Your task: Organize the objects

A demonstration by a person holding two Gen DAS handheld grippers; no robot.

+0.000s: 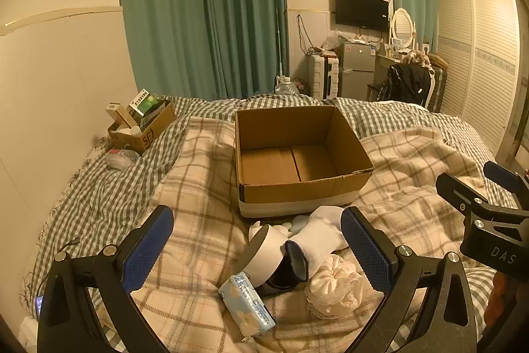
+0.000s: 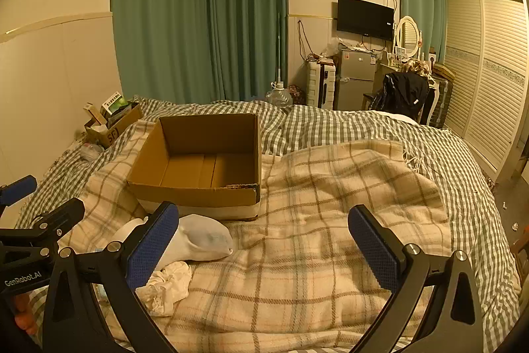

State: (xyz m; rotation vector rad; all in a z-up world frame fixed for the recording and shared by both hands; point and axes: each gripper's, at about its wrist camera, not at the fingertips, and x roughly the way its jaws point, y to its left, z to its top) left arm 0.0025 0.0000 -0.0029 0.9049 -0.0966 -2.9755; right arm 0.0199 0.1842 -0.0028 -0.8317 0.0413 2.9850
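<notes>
The left gripper (image 1: pixel 256 248) has its blue-padded fingers (image 1: pixel 148 248) spread wide, holding nothing, and hovers over a small heap of things on the plaid blanket (image 1: pixel 205 187): a roll of tape (image 1: pixel 264 253) tilted on a dark object, a pale blue tissue pack (image 1: pixel 248 303) just in front of it, a cream scrunchie (image 1: pixel 337 286) to its right, and a white sock (image 1: pixel 320 237) behind, reaching toward the box. The right gripper (image 2: pixel 264 248) is likewise wide open and empty; its fingers (image 2: pixel 373 250) frame bare blanket, with the left finger in front of the sock (image 2: pixel 201 240) and the scrunchie (image 2: pixel 165 286) below it. Both tools point forward across the bed (image 2: pixel 363 124), side by side, each showing at the edge of the other's view. The open cardboard box (image 1: pixel 297 154) stands empty on the blanket just beyond the heap. A smaller box (image 1: pixel 142 124) holding packets sits near the wall.
</notes>
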